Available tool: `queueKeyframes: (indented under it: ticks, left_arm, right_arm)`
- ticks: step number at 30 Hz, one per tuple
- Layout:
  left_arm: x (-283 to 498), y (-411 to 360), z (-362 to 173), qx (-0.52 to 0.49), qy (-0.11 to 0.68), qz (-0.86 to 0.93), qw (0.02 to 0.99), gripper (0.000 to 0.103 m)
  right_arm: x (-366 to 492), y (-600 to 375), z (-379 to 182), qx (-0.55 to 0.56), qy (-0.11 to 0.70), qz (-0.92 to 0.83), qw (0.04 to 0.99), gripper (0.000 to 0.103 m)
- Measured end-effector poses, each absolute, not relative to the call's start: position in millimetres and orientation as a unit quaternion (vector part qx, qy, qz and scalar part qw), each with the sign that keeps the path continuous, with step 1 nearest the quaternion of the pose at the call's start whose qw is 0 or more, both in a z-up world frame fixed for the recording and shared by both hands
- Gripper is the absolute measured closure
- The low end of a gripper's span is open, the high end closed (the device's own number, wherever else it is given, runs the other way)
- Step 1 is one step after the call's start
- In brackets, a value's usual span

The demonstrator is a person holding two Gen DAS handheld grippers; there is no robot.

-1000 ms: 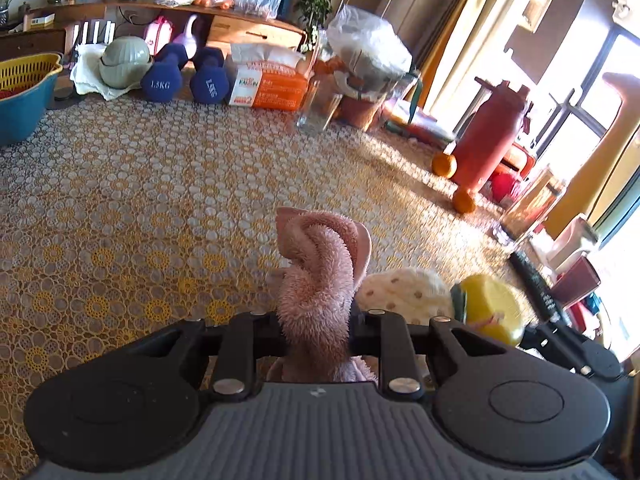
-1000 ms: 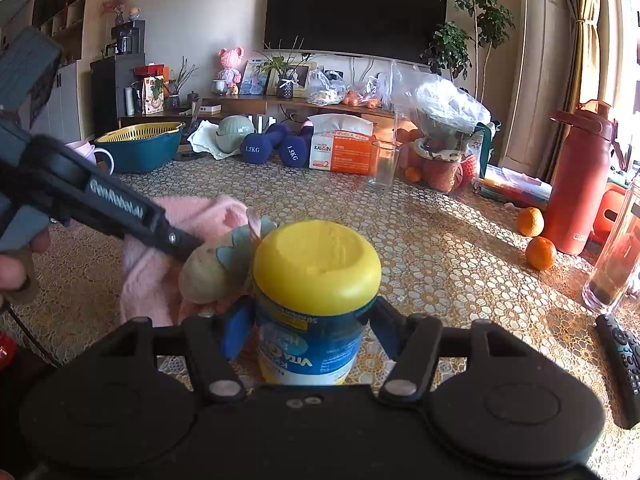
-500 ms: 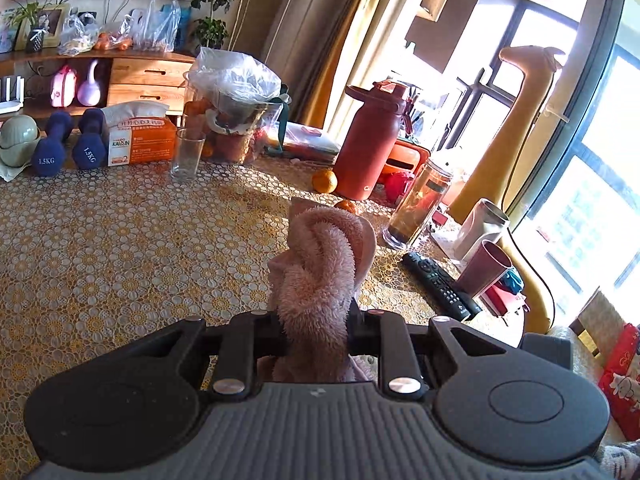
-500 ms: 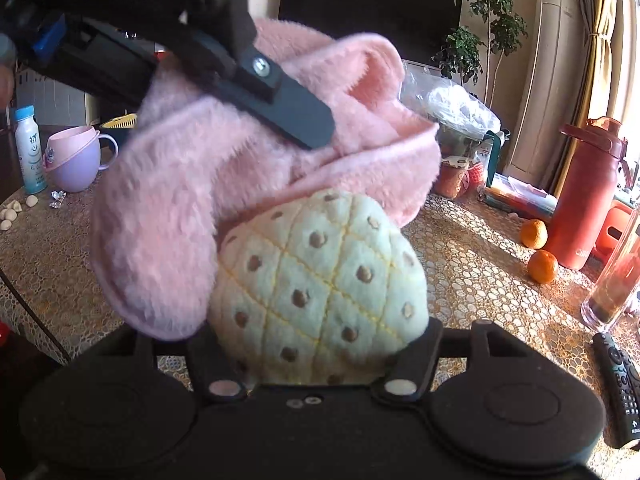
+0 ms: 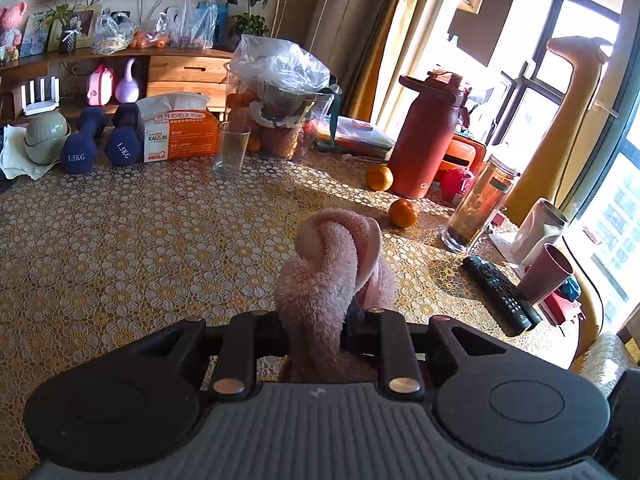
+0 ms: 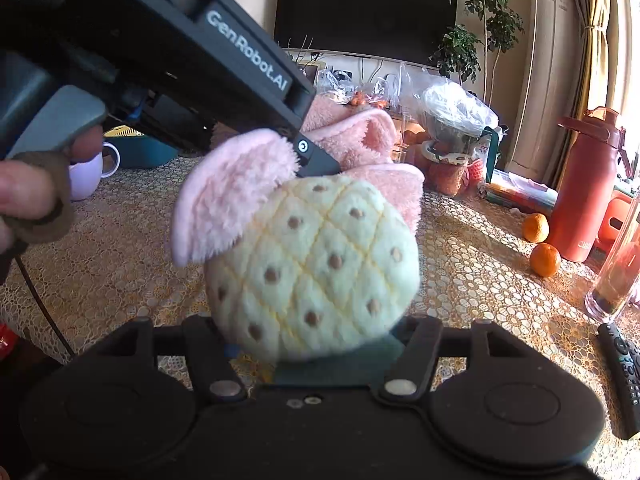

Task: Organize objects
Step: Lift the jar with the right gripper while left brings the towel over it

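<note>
My left gripper [image 5: 316, 320] is shut on a fluffy pink cloth [image 5: 324, 264] and holds it above the patterned table [image 5: 120, 240]. In the right wrist view the left gripper's body [image 6: 192, 60] crosses the upper left, with the pink cloth [image 6: 228, 196] hanging from its tip. My right gripper [image 6: 312, 340] is shut on a pale yellow pineapple plush [image 6: 316, 264] with brown dots, lifted off the table. The plush touches the pink cloth and hides the gripper's fingertips.
A red bottle [image 5: 424, 136], two oranges [image 5: 402, 213], a glass jar [image 5: 476, 204] and a remote [image 5: 500, 292] stand at the right. A drinking glass [image 5: 230, 148], tissue box [image 5: 176, 132], dumbbells [image 5: 100, 140] and a bagged jug [image 5: 280, 92] line the back.
My left gripper lifted the pink cloth and swung right. My right gripper, earlier around a yellow-lidded jar, now holds the plush, raised beside the cloth.
</note>
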State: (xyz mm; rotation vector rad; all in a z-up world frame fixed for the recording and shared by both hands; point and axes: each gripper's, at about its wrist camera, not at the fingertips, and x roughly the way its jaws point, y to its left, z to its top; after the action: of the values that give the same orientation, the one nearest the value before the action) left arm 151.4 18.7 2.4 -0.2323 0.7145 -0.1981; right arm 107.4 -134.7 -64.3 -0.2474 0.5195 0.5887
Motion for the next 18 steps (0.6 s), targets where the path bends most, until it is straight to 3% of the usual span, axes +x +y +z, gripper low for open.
queueKeyframes:
  ticks: [5,13,18]
  left_arm:
    - [168.6,34.4,-22.7,-0.146,0.381,-0.079,0.909,0.081]
    - [173.2,45.9,-65.7,-0.115,0.441,-0.026,0.890,0.080]
    - [167.2,51.7,-70.5,-0.112,0.440,-0.019,0.891,0.080]
  right_arm:
    - [104.2,-137.9,-64.7,-0.119,0.250,0.291,0.916,0.041]
    - [99.6,-144.1,-63.3,-0.110,0.249,0.292,0.917,0.041]
    - [98.2,-149.0,-62.2,-0.104,0.252,0.294,0.916,0.041]
